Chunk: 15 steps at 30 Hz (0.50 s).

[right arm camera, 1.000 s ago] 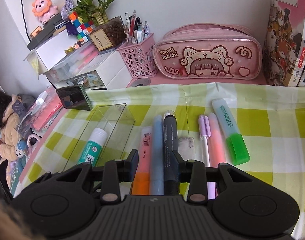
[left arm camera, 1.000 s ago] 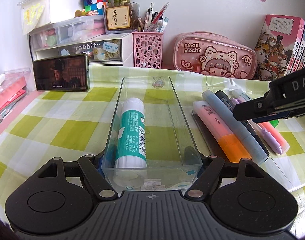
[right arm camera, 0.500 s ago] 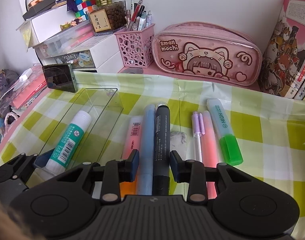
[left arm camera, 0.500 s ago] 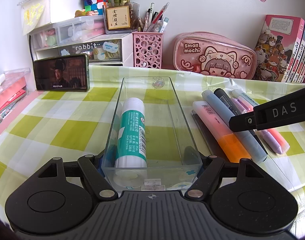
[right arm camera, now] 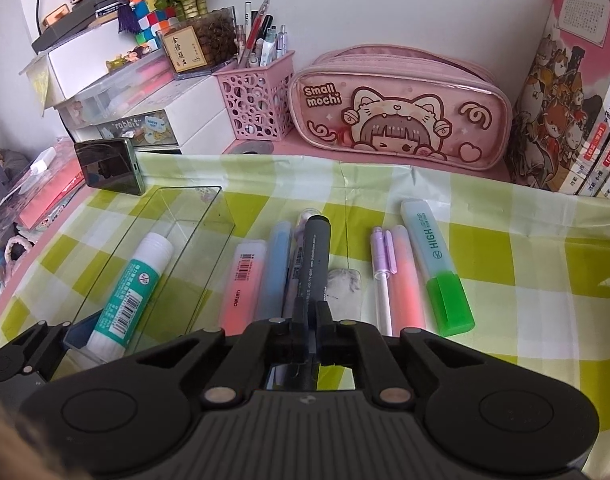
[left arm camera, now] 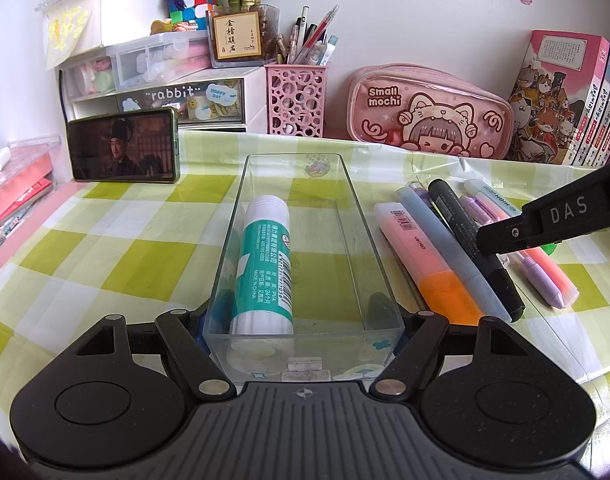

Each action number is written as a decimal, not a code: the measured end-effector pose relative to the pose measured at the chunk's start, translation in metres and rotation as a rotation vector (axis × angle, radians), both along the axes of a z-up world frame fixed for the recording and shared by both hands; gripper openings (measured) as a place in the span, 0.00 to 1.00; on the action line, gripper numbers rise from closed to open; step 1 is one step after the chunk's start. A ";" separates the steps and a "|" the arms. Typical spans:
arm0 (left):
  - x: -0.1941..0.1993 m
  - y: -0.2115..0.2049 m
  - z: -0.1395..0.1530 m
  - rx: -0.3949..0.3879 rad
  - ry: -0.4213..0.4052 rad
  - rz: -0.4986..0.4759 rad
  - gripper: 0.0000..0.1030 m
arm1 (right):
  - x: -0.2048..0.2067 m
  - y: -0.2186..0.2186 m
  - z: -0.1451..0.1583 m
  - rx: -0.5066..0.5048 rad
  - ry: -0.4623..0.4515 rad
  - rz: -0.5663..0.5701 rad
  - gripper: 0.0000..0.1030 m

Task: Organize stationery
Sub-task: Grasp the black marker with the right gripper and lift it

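A clear plastic tray [left arm camera: 347,216] lies on the checked cloth with a teal-and-white glue stick [left arm camera: 265,256] inside. My left gripper [left arm camera: 303,320] is shut on the tray's near end. Right of the tray lie an orange highlighter [left arm camera: 421,256], a blue pen [left arm camera: 449,252], a black marker [left arm camera: 465,232], a purple pen, a pink pen and a green highlighter [right arm camera: 437,268]. My right gripper [right arm camera: 311,312] is shut on the near end of the black marker [right arm camera: 315,252], which still lies in the row. The tray [right arm camera: 209,216] and glue stick [right arm camera: 131,288] also show in the right wrist view.
At the back stand a pink pencil case [left arm camera: 425,116], a pink pen basket [left arm camera: 297,100], white drawers [left arm camera: 165,92], a propped phone [left arm camera: 123,146] and books [left arm camera: 565,100]. A grey eraser [right arm camera: 345,284] lies among the pens. Pink items sit off the cloth at left.
My right gripper has come down and closed on the black marker; it was open over the pens before. The left gripper and tray have not moved.
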<state>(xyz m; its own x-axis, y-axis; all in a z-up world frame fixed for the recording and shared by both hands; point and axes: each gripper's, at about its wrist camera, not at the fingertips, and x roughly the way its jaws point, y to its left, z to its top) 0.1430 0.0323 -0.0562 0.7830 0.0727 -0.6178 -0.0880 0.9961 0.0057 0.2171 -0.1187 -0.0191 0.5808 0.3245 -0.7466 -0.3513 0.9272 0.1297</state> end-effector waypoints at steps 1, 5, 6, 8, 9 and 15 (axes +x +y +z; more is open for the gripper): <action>0.000 0.000 0.000 0.000 0.000 0.000 0.72 | 0.000 0.002 -0.001 -0.009 0.003 0.003 0.27; 0.000 0.000 0.000 0.000 0.000 0.000 0.73 | 0.003 0.008 -0.004 -0.039 0.014 0.002 0.33; 0.000 0.000 0.000 0.000 0.000 0.000 0.73 | 0.004 0.009 -0.006 -0.045 0.020 0.003 0.34; 0.000 0.000 0.000 0.000 0.000 0.000 0.73 | 0.005 0.009 -0.008 -0.046 0.012 0.001 0.34; 0.000 0.000 0.000 -0.001 0.000 0.000 0.73 | 0.004 0.009 -0.007 -0.042 0.013 -0.001 0.34; -0.001 0.000 0.000 -0.001 0.000 0.000 0.72 | 0.005 0.004 -0.007 0.001 0.026 -0.027 0.33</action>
<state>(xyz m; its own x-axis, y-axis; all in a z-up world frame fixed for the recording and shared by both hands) 0.1424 0.0326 -0.0558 0.7832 0.0726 -0.6175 -0.0885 0.9961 0.0050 0.2221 -0.1151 -0.0257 0.5700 0.3099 -0.7610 -0.3227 0.9362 0.1395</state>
